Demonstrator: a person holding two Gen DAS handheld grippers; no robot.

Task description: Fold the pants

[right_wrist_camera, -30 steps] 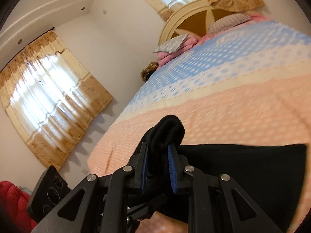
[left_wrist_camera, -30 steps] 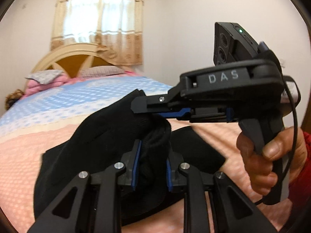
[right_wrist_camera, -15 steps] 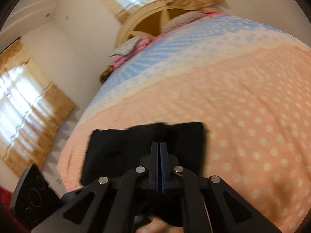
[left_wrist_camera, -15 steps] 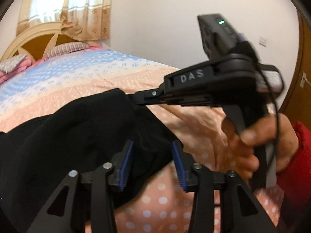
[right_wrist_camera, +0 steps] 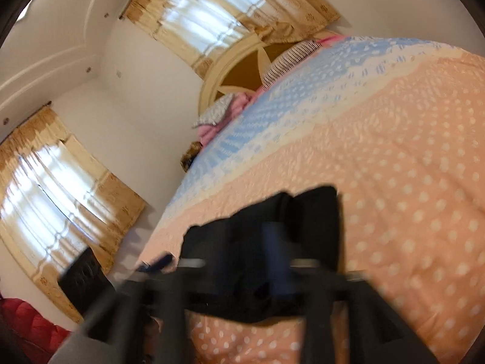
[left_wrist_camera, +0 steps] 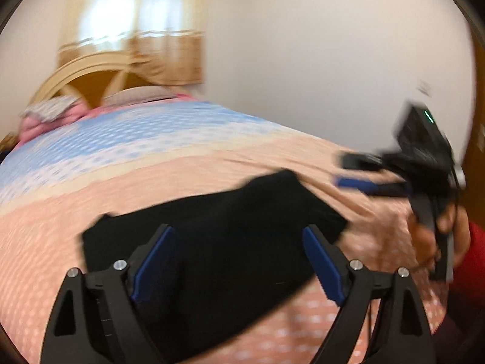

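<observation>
The black pants [left_wrist_camera: 212, 242] are lying folded in a flat bundle on the peach polka-dot bedspread [left_wrist_camera: 151, 182]. The left gripper [left_wrist_camera: 236, 261] has its blue pads [left_wrist_camera: 153, 261] spread wide and the jaws are opening, with the pants just ahead of and below the fingers and nothing pinched. The right gripper [left_wrist_camera: 357, 173] sits off to the right of the bundle, held by a hand [left_wrist_camera: 445, 236]. It's opening too, clear of the cloth. Its own view is super blurry, with pants ahead of its fingers.
</observation>
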